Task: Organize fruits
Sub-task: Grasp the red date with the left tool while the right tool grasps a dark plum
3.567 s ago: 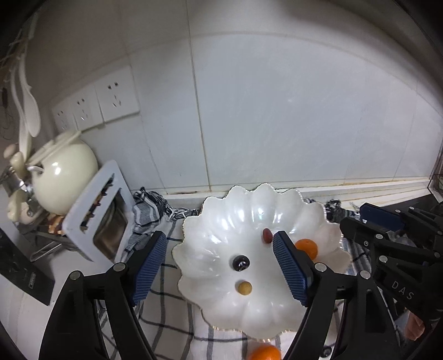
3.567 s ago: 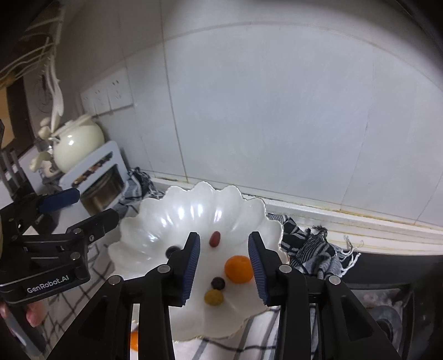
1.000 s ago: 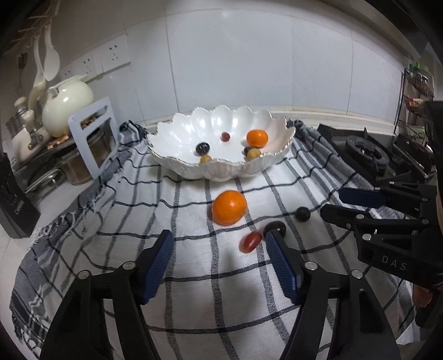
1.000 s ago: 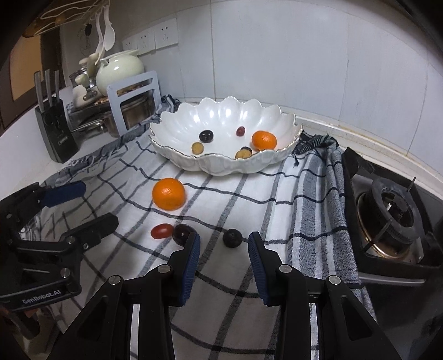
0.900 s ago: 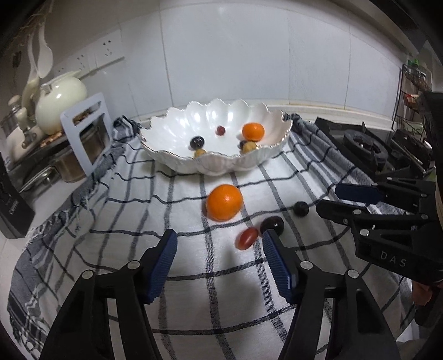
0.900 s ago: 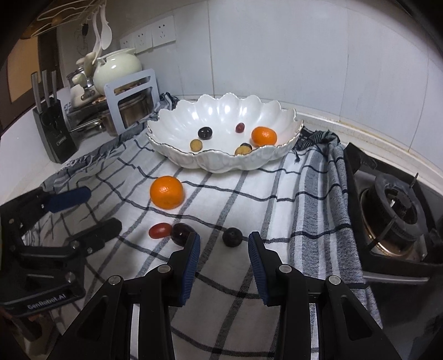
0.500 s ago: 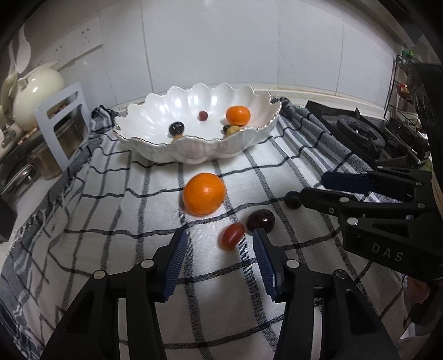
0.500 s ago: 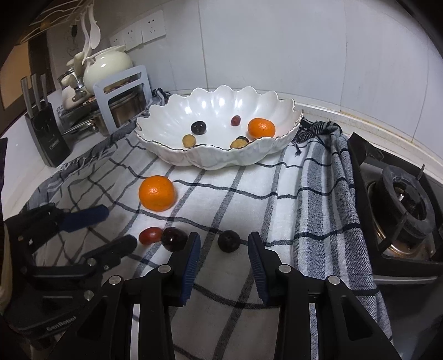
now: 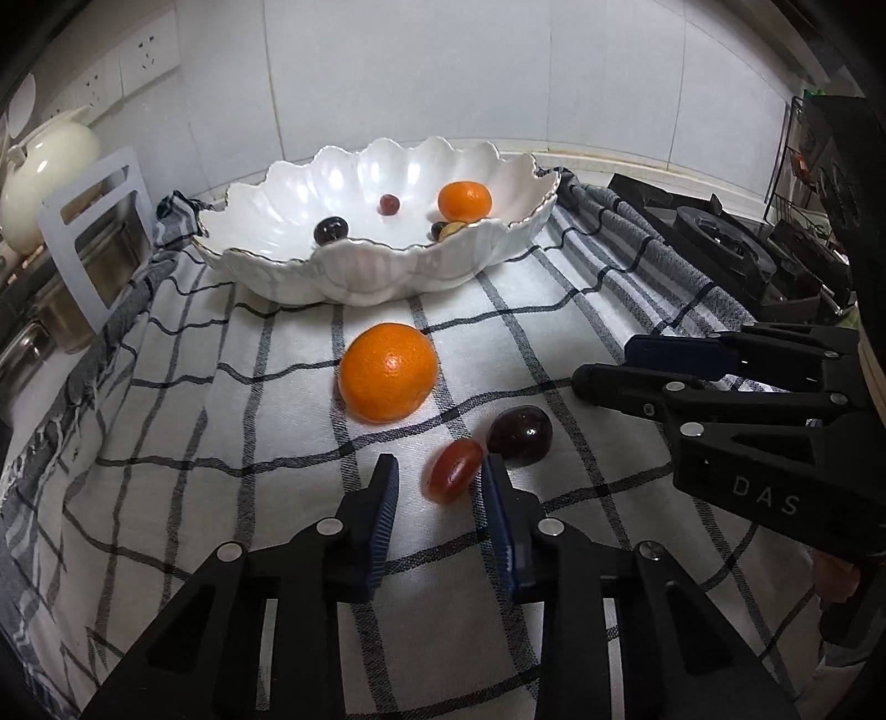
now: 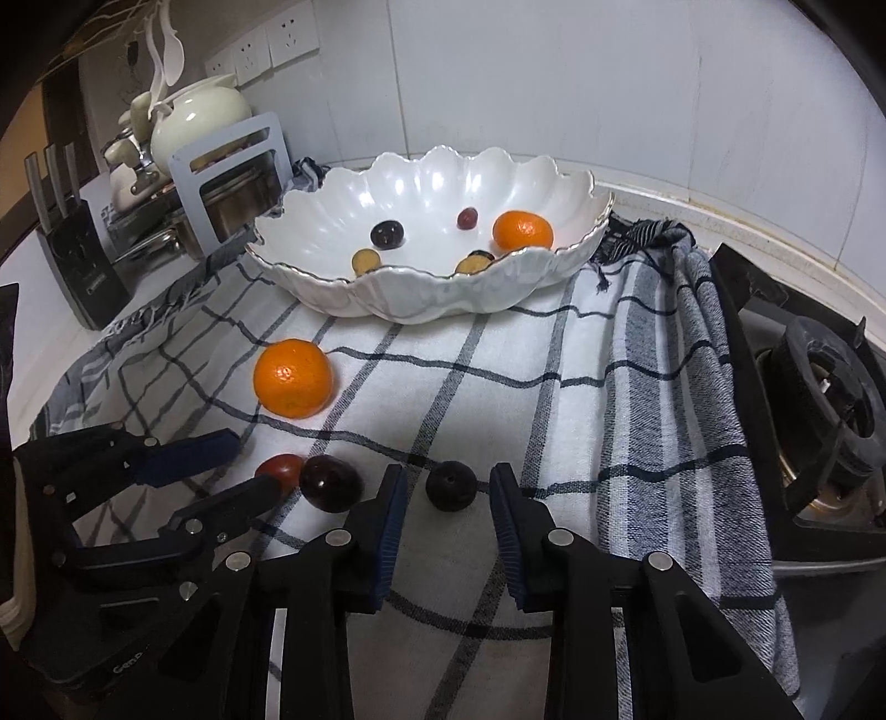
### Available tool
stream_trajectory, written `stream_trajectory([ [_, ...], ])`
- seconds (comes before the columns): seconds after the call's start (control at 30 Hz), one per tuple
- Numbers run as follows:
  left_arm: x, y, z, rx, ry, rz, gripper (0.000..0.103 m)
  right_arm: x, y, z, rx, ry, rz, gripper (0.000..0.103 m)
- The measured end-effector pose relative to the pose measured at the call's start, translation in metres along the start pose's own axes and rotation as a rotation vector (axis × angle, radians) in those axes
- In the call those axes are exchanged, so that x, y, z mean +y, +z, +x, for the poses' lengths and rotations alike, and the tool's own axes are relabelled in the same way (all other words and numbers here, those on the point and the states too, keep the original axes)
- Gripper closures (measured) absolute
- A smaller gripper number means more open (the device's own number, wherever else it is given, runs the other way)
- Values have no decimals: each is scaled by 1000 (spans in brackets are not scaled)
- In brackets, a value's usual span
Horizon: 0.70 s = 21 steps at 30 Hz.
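A white scalloped bowl [image 9: 387, 271] [image 10: 432, 299] at the back of a checked cloth holds an orange [image 9: 464, 200] and several small fruits. On the cloth lie an orange [image 9: 387, 372] [image 10: 292, 378], a red oval fruit [image 9: 451, 471] [image 10: 282, 466], a dark plum [image 9: 519, 433] [image 10: 331, 483] and a small black fruit [image 10: 451, 485]. My left gripper [image 9: 440, 476] is open, low over the cloth, its jaws on either side of the red fruit. My right gripper [image 10: 447, 487] is open, its jaws on either side of the black fruit.
A gas stove [image 10: 819, 399] borders the cloth on the right. A cream teapot [image 10: 194, 119], a metal pot in a rack [image 10: 232, 183] and a knife block [image 10: 77, 260] stand at the left. A tiled wall with sockets [image 10: 266, 47] is behind.
Both grippers have pulled back from the bowl and come down to the cloth. The left jaws have narrowed around the red fruit. The right gripper has neared the black fruit.
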State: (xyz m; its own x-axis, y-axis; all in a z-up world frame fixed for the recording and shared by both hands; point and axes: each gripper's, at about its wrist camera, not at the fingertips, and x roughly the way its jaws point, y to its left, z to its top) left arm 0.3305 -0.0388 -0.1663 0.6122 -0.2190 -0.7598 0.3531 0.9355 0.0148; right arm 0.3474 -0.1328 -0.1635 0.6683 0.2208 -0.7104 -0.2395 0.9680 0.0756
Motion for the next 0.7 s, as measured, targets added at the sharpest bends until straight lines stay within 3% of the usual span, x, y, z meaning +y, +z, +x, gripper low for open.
stream_trajectory([
  [0.7,1,-2,9,24,-31,-30,85,-4,-1,17,45,20,4,80],
])
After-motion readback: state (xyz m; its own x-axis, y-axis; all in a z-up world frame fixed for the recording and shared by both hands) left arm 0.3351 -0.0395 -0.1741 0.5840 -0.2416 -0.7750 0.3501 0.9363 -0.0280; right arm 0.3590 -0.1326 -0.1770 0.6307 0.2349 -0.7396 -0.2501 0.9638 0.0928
